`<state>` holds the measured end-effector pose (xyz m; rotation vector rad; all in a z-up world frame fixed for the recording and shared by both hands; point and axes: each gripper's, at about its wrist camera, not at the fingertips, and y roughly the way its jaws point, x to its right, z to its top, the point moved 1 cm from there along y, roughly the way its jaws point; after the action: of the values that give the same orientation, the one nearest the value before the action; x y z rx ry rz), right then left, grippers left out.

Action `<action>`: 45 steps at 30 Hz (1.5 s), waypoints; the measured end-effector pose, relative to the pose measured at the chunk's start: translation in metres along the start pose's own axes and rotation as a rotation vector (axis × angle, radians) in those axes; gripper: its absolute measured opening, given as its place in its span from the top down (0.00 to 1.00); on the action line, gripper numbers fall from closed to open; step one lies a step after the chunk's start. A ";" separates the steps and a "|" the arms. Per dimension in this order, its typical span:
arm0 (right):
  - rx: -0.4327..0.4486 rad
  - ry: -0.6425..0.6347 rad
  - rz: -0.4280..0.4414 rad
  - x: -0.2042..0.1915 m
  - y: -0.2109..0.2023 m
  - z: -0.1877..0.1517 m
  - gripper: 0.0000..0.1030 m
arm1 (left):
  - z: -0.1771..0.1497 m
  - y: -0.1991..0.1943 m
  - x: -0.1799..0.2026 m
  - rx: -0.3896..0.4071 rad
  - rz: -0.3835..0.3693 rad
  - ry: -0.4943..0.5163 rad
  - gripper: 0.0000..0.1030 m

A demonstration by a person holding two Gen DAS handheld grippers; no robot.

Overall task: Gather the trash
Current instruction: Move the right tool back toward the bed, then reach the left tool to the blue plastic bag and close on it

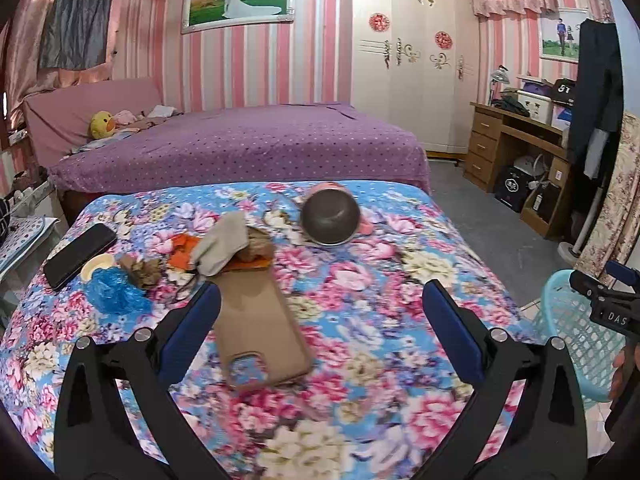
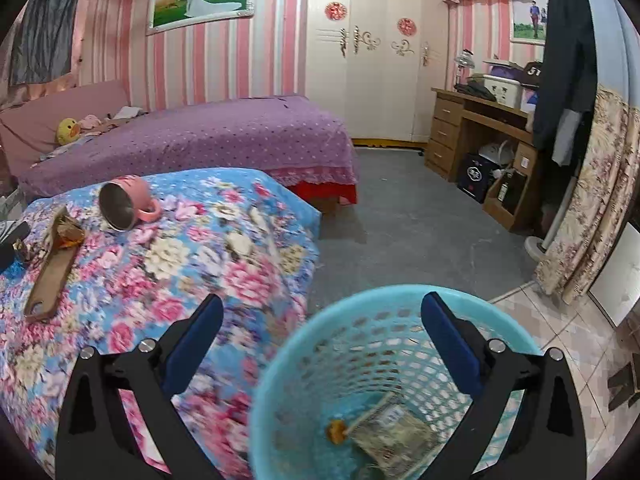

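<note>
right gripper (image 2: 322,316) hangs released and empty above the basket (image 2: 304,344), wrappers (image 2: 394,436) inside. left gripper (image 1: 322,304) spread wide, empty, over the phone case (image 1: 256,320) left of the basket.

A home bedroom — purple-covered bed (image 1: 240,148), white wardrobe (image 1: 412,60), wooden desk (image 1: 504,136).

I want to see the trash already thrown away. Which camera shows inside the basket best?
The right wrist view: it looks down into the basket, showing trash at the bottom. The left wrist view catches only its outer side at the right edge.
</note>
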<state>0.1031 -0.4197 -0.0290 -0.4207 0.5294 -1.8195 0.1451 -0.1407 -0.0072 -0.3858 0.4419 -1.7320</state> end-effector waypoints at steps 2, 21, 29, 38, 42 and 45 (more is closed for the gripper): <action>0.002 -0.002 0.013 -0.011 0.002 0.001 0.06 | -0.002 0.003 -0.010 -0.003 0.013 -0.008 0.05; -0.002 -0.097 0.084 -0.103 0.017 0.002 0.06 | -0.010 0.022 -0.090 -0.057 0.092 -0.096 0.05; -0.001 -0.136 0.102 -0.131 0.021 0.002 0.06 | -0.014 0.028 -0.111 -0.074 0.125 -0.114 0.05; 0.002 -0.157 0.122 -0.153 0.028 0.005 0.06 | -0.018 0.034 -0.147 -0.097 0.176 -0.175 0.05; -0.003 -0.161 0.130 -0.160 0.030 0.004 0.06 | -0.018 0.036 -0.164 -0.108 0.198 -0.195 0.05; -0.005 -0.165 0.132 -0.164 0.032 0.003 0.06 | -0.019 0.036 -0.173 -0.114 0.208 -0.200 0.05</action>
<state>0.1790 -0.2715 -0.0471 -0.5227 0.4372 -1.6404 0.2011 0.0243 -0.0446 -0.5694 0.4211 -1.4551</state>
